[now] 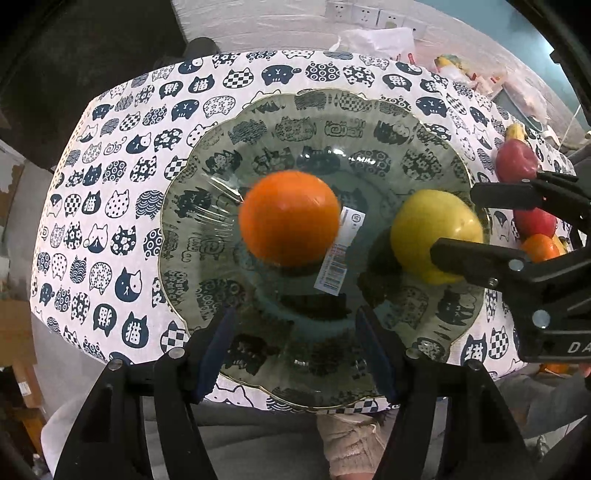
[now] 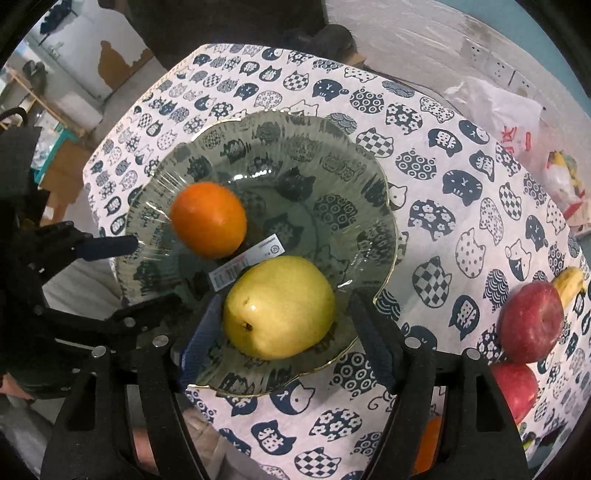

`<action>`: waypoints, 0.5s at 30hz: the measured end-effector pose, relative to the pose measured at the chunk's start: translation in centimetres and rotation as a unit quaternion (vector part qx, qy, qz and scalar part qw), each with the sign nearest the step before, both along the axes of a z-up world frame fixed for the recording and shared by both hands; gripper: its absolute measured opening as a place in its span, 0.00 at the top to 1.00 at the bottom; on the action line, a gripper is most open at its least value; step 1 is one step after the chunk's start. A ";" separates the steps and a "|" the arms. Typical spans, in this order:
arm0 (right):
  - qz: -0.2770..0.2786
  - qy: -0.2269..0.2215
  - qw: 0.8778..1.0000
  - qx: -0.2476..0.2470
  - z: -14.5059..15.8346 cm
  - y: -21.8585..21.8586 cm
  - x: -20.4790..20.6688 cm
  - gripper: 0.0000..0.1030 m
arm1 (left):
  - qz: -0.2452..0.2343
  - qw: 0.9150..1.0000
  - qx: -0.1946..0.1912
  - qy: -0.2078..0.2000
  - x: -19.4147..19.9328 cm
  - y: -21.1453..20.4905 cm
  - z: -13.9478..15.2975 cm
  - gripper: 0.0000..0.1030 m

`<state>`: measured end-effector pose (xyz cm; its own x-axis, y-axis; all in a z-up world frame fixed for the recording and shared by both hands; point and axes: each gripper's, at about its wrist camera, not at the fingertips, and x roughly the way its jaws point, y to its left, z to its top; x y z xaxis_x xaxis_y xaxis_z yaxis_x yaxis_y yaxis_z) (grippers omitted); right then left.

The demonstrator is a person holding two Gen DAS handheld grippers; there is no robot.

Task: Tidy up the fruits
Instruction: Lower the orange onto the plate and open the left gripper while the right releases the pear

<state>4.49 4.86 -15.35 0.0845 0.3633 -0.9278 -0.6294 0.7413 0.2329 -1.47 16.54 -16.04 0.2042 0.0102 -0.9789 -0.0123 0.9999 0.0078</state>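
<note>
On a worktop (image 2: pixel 424 258) draped in a cat-print cloth sits a scalloped glass plate (image 2: pixel 354 184). An orange (image 2: pixel 208 219) lies at its middle beside a barcode label (image 2: pixel 247 264); a yellow pear (image 2: pixel 279 308) rests near the rim. The right gripper (image 2: pixel 280 339) straddles the pear, its jaws apart and not touching it. The left gripper (image 1: pixel 295 354) hovers over the plate with jaws open and empty. Red apples (image 2: pixel 532 321) wait off the plate, to the right.

A lived-in home or makeshift room: a tabletop (image 2: pixel 424 122) under a cat-print cloth, wall sockets (image 1: pixel 373 14) at twelve o'clock, plastic shopping bags (image 2: pixel 517 122) at two o'clock, cardboard boxes (image 2: pixel 62 173) at nine o'clock.
</note>
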 end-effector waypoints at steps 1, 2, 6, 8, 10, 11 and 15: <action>-0.001 -0.001 1.000 0.003 0.2 -0.2 0.0 0.27 | 0.000 1.000 0.000 -0.001 0.0 -0.1 0.1 0.34; -0.003 -0.003 1.000 0.005 0.4 -0.3 0.0 0.27 | 0.000 1.000 -0.001 -0.001 0.0 -0.2 0.3 0.34; -0.013 -0.008 1.000 0.016 1.4 -1.1 0.1 0.26 | -0.002 1.000 -0.005 -0.006 0.2 -0.8 1.1 0.33; -0.017 -0.012 1.000 0.020 1.9 -1.6 0.1 0.25 | -0.003 1.000 0.003 -0.010 0.2 -1.2 1.4 0.33; -0.023 -0.014 0.999 0.025 2.3 -2.1 0.2 0.25 | -0.011 1.000 0.002 -0.017 0.3 -1.6 1.9 0.32; -0.025 -0.017 0.999 0.027 2.6 -2.4 0.2 0.25 | -0.015 1.000 -0.001 -0.018 0.3 -1.9 2.2 0.32; -0.029 -0.036 0.999 0.024 3.8 -3.7 0.1 0.24 | -0.023 0.999 -0.004 -0.026 0.1 -2.9 3.0 0.32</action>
